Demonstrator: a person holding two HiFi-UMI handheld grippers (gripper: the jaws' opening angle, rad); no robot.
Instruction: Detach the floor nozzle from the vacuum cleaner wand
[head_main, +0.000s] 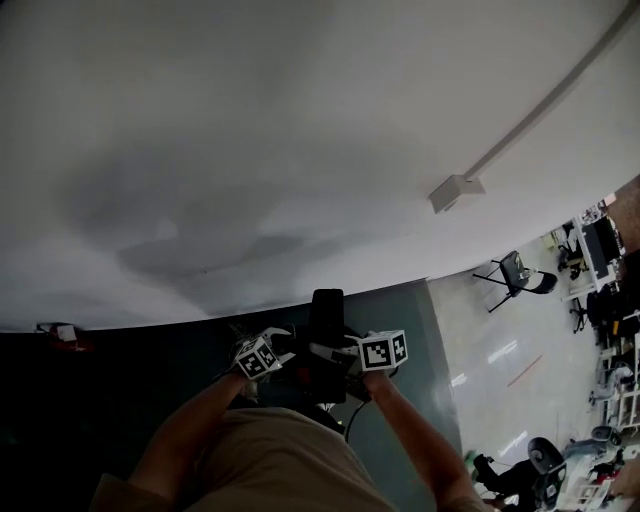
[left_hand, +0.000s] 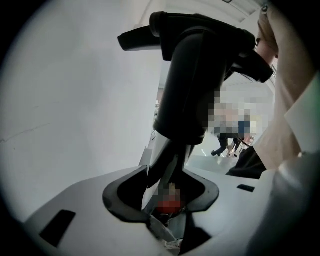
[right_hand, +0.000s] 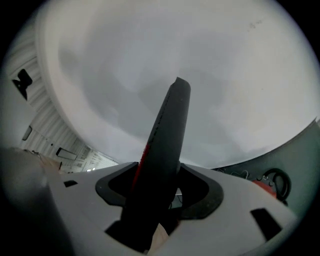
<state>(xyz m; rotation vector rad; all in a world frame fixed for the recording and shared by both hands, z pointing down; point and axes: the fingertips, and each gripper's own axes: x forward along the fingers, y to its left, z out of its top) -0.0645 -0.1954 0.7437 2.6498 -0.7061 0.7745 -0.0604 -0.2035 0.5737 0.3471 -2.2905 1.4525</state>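
Observation:
In the head view both grippers meet low in the middle, in front of the person's forearms, around a black upright vacuum cleaner part. My left gripper is on its left and my right gripper on its right. In the left gripper view the black vacuum body with its handle towers above the jaws, and its narrower silver-and-black neck runs down between the pads of my left gripper, which press on it. In the right gripper view a black bar with a red stripe stands between the pads of my right gripper, which lie against it. No floor nozzle shows.
A white wall fills most of the head view, with a dark lower panel, a conduit box and a red fitting low on the left. A folding chair, desks and office chairs stand on the shiny floor at the right.

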